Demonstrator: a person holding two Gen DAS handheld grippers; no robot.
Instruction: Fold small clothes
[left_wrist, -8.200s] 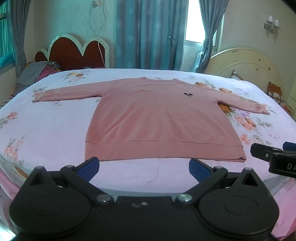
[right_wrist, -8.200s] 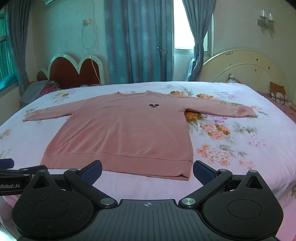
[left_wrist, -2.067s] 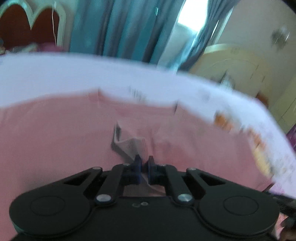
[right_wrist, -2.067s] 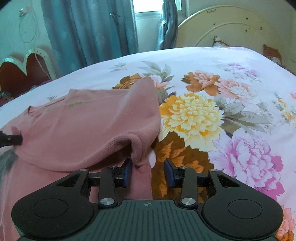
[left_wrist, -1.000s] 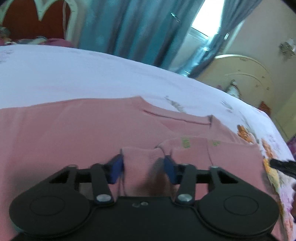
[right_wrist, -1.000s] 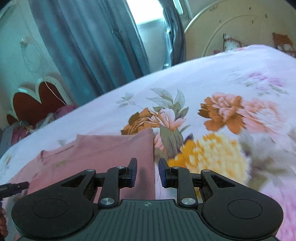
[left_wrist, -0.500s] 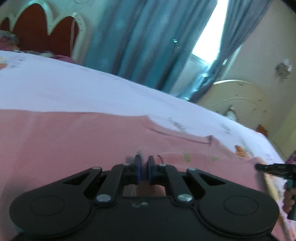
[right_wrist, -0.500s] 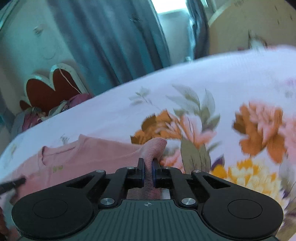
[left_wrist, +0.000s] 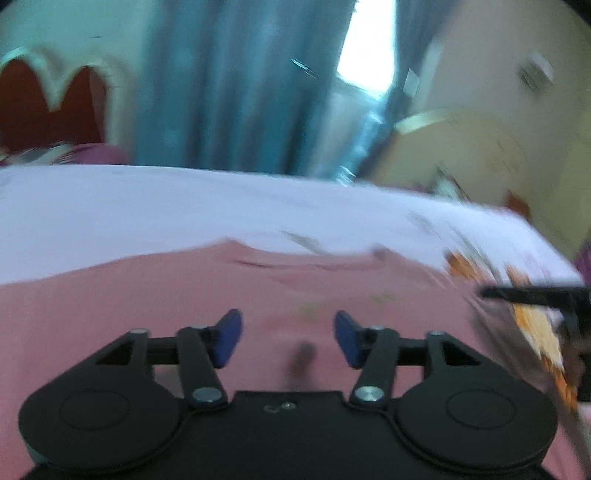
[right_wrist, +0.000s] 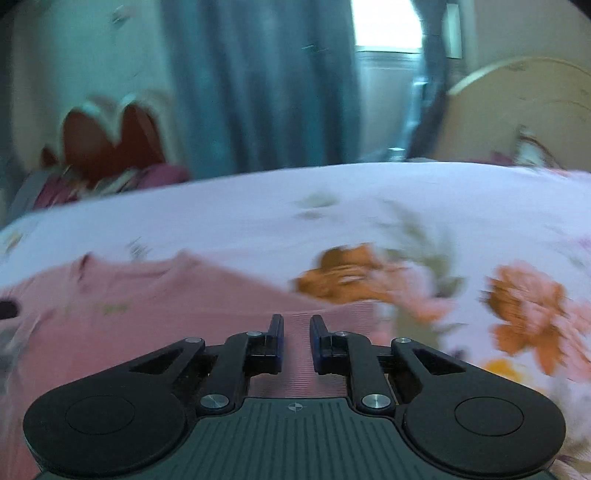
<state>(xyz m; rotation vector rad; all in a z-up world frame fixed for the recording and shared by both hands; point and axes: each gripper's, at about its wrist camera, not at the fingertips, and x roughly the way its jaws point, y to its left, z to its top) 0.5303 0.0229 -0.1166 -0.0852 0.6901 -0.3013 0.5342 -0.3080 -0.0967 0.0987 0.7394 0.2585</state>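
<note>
The pink sweater (left_wrist: 147, 295) lies on the bed with its side parts folded in, neckline toward the far edge. My left gripper (left_wrist: 288, 338) hovers over its middle, jaws opening wide, nothing pinched between the blue pads. In the right wrist view the sweater (right_wrist: 147, 295) fills the lower left. My right gripper (right_wrist: 297, 343) sits over its ribbed right edge, jaws opening a little; ribbed fabric shows in the gap below, and the pads are off it. The right gripper's black tip (left_wrist: 535, 295) shows at the left view's right edge. Both views are motion-blurred.
The white sheet (right_wrist: 369, 192) with orange and pink flowers spreads to the right of the sweater. Behind the bed stand blue curtains (left_wrist: 240, 92), a red scalloped headboard (left_wrist: 55, 107) at the left and a cream headboard (left_wrist: 461, 155) at the right.
Half a second ago both grippers were shut on folds of the sweater. Both have since let go: the left stands wide apart, the right slightly. Both views have shifted and blurred.
</note>
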